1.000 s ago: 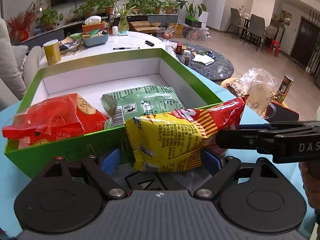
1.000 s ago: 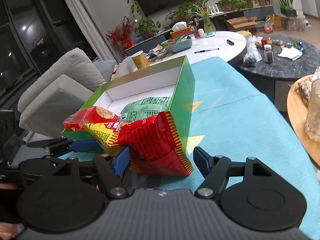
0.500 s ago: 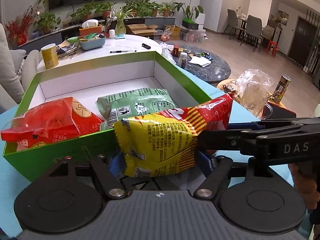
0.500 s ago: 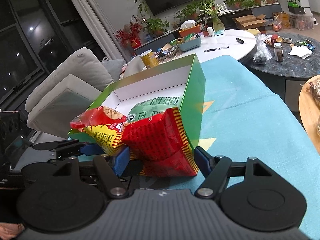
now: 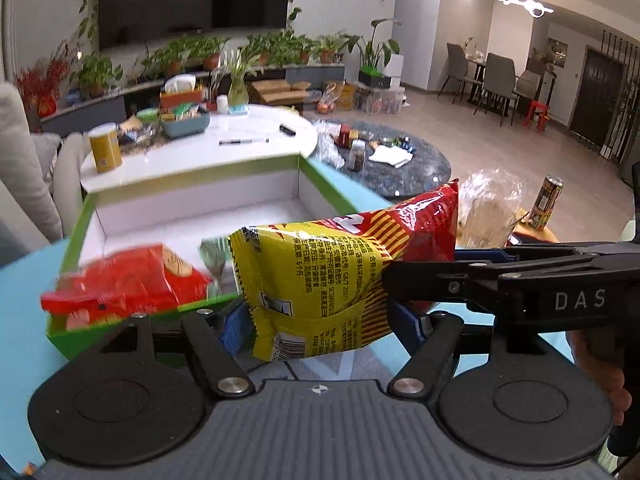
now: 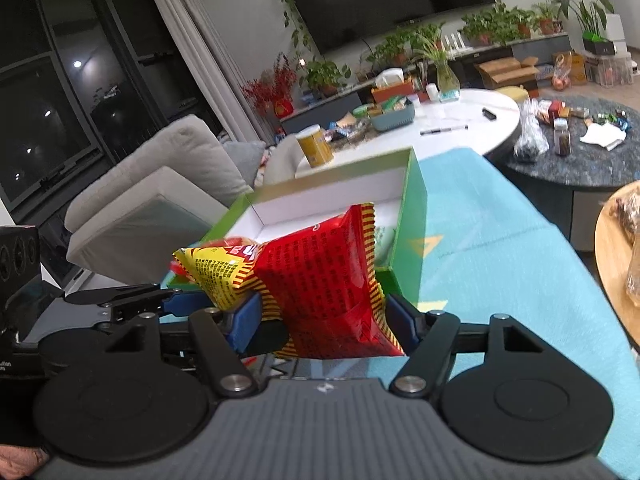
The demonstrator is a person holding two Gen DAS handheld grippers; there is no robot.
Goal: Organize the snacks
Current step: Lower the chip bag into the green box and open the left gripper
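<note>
1. Pinching snack bag (image 5: pixel 320 280) between both claws: left gripper (image 5: pixel 320 322) clamps yellow end, right gripper (image 6: pixel 324 320) red end.
2. Risks snagging near wall of green box (image 5: pixel 180 166) just ahead, tearing if pulled apart.

Warm indoor ceiling light (image 5: pixel 524 2); fisheye bending at edges; motion blur smears the green cardboard box (image 5: pixel 192 184).
</note>
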